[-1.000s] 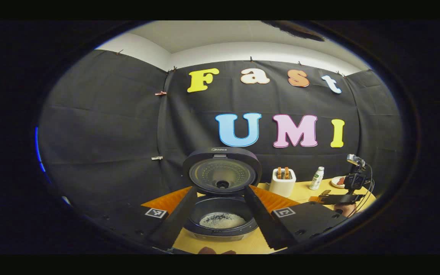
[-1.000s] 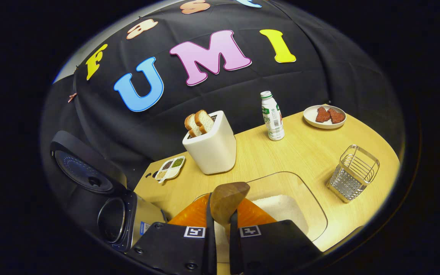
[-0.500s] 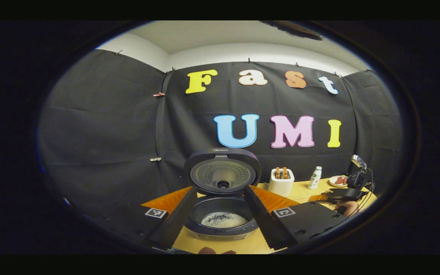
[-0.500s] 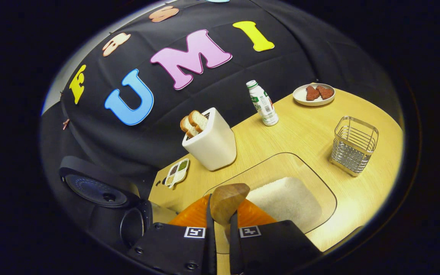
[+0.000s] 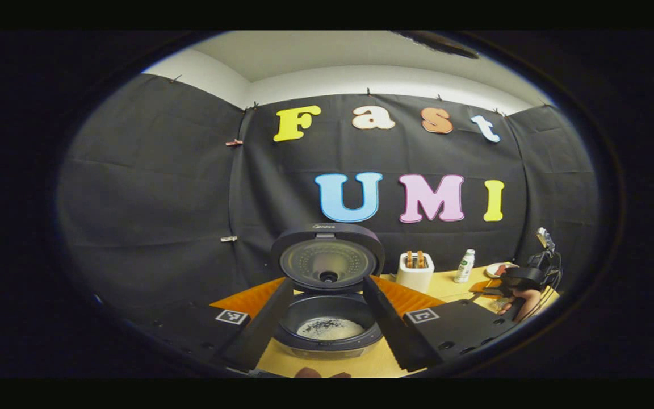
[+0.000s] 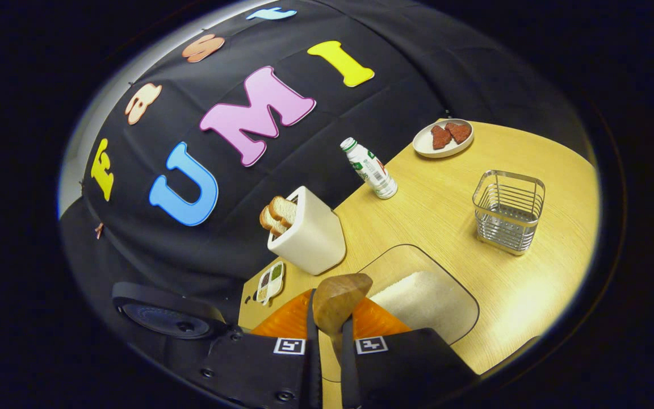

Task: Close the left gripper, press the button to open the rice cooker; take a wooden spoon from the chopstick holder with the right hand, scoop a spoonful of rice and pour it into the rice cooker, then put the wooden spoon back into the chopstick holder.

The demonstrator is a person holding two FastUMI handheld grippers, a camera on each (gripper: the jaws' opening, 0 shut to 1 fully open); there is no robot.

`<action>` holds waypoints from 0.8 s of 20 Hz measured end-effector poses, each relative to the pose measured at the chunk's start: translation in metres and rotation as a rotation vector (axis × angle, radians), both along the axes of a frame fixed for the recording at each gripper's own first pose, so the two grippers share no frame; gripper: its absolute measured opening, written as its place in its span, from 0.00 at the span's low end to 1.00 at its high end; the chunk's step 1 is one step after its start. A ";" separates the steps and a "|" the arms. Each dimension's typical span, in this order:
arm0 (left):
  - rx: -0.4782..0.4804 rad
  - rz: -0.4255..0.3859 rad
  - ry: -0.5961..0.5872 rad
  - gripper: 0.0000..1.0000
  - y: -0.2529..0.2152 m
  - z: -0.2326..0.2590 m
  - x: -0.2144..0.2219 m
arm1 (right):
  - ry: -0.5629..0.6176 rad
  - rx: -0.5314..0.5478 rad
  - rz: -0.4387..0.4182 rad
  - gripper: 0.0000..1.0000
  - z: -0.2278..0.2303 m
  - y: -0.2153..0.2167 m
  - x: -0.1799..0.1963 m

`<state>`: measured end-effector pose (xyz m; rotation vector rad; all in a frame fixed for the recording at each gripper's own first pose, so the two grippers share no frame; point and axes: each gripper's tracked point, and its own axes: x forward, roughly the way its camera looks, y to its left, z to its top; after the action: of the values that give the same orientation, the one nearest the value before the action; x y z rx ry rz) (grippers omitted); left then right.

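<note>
As the view tilted, chopstick holder (image 6: 508,211) came nearer centre.

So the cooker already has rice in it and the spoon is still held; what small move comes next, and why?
Probably carry the wooden spoon over to the wire holder and lower it in. The cooker stands open with rice in its pot, the spoon bowl looks empty, and the holder stands empty on the table. The right hand-held gripper is shut on the spoon's handle.
</note>
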<state>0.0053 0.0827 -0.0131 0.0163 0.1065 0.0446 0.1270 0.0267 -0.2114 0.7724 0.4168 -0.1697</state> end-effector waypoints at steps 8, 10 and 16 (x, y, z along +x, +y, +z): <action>0.005 -0.009 -0.026 0.86 -0.001 0.007 -0.003 | -0.052 0.038 -0.002 0.17 0.033 0.006 -0.004; -0.002 0.003 -0.029 0.86 0.004 0.007 -0.004 | -0.066 0.042 0.024 0.17 0.045 0.019 -0.004; -0.008 0.046 -0.044 0.85 0.022 0.006 -0.012 | -0.103 0.054 0.167 0.17 0.078 0.089 -0.004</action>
<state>-0.0071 0.1043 -0.0067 0.0052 0.0629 0.0906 0.1231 0.1160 -0.1336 0.7918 0.3871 0.0379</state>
